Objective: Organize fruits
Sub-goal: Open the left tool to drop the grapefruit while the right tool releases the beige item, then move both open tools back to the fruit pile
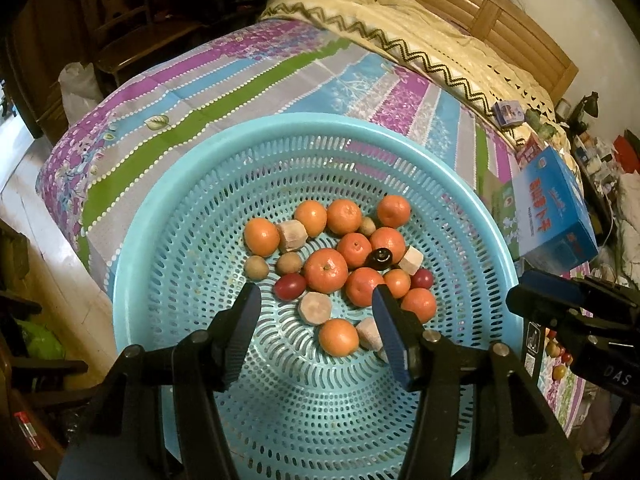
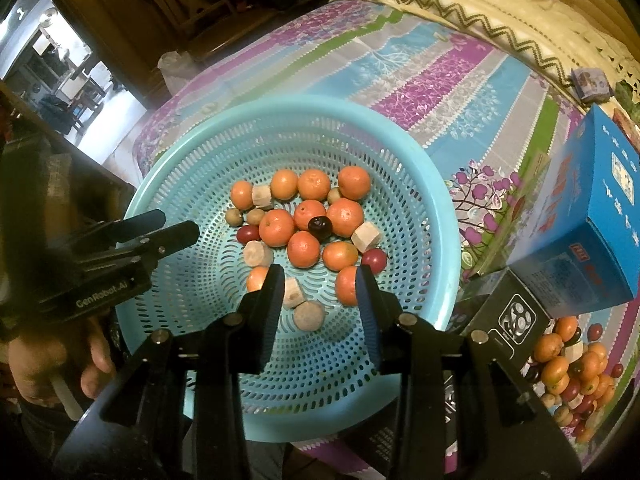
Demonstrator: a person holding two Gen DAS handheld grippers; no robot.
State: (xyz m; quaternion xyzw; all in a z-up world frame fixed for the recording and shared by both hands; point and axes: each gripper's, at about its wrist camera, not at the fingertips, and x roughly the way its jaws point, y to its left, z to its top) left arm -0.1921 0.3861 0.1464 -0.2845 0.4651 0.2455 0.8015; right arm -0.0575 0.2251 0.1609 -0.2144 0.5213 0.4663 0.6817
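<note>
I see lots of fruit already in the blue basket [image 2: 420,184] on the bed: oranges [image 2: 276,227], little red ones, brown ones. A big pile of fruit [image 2: 572,376] waits on my right (outside it). My left gripper [image 1: 316,300] and right gripper [image 2: 320,280] both hang wide apart, holding nothing.

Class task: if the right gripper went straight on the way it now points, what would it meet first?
Probably the pale cut chunk lying between the open right gripper fingers, on the blue basket floor; depth is hard to judge.

Dim room; wooden headboard [image 1: 520,36], white wall [image 1: 568,4], dark chair [image 1: 116,20].
</note>
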